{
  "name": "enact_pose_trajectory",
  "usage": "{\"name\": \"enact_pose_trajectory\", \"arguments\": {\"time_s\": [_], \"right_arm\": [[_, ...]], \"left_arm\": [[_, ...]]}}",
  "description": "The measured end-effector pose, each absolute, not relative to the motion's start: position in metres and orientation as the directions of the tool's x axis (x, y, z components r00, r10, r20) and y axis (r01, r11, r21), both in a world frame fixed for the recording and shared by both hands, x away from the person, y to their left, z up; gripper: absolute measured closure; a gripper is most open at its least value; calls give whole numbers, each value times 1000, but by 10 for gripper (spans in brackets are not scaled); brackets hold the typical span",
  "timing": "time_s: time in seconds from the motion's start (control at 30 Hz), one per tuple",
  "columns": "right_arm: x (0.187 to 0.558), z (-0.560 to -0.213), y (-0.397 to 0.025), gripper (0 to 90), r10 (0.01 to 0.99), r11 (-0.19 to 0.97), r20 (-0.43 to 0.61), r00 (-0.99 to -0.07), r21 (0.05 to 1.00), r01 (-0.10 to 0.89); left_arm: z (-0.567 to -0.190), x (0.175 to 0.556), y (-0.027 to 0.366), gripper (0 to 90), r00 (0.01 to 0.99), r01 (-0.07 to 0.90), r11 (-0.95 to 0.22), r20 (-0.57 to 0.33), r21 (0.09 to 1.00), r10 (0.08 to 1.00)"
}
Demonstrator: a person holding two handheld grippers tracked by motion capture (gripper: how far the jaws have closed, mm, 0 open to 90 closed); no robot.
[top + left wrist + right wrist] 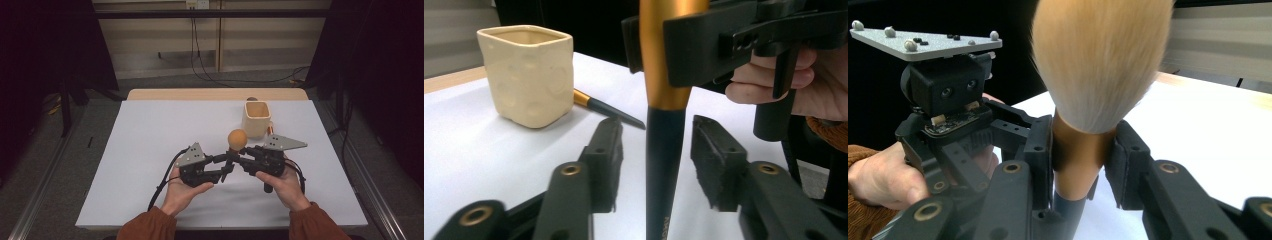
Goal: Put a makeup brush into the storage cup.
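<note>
Near the middle of the white worktop (150, 150), a makeup brush (237, 140) stands upright, bristles up, held between both tools. The right hand-held gripper (239, 156) is clamped on its gold ferrule, apparently steadying it for a handover. The left hand-held gripper (226, 169) has its jaws spread either side of the dark handle, not touching. Behind stands a cream square cup (257, 119) with another brush (606, 110) lying beside it. Small lettering on the handle is too blurred to read.
</note>
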State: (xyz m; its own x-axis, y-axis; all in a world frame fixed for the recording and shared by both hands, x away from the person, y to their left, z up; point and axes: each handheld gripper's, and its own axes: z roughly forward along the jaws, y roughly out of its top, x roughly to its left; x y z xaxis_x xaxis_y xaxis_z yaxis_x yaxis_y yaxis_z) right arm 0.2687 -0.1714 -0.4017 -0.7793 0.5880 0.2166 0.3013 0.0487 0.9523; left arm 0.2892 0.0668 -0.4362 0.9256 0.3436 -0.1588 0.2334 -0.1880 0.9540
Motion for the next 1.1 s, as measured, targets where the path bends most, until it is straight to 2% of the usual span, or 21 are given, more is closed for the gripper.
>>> {"name": "enact_pose_trajectory", "arguments": {"time_s": [0.1,0.23,0.43,0.5,0.63,1.1], "right_arm": [[269,-401,-173,666,598,43,218,-772,952,303],[269,-401,-175,666,600,38,219,-769,953,300],[271,-400,-178,666,613,36,216,-760,953,300],[271,-400,-178,666,613,35,215,-760,954,299],[272,-399,-181,666,624,31,215,-752,954,299],[277,-393,-195,666,667,38,189,-720,957,287]], "left_arm": [[-436,290,67,436,917,241,-193,-158,951,366],[-436,290,69,377,906,248,-191,-157,950,392],[-434,293,74,173,882,289,-186,-186,939,433],[-432,292,78,153,876,275,-200,-159,940,456],[-429,293,85,80,866,274,-179,-161,945,474],[-421,286,117,39,830,300,-118,-197,947,522]]}}
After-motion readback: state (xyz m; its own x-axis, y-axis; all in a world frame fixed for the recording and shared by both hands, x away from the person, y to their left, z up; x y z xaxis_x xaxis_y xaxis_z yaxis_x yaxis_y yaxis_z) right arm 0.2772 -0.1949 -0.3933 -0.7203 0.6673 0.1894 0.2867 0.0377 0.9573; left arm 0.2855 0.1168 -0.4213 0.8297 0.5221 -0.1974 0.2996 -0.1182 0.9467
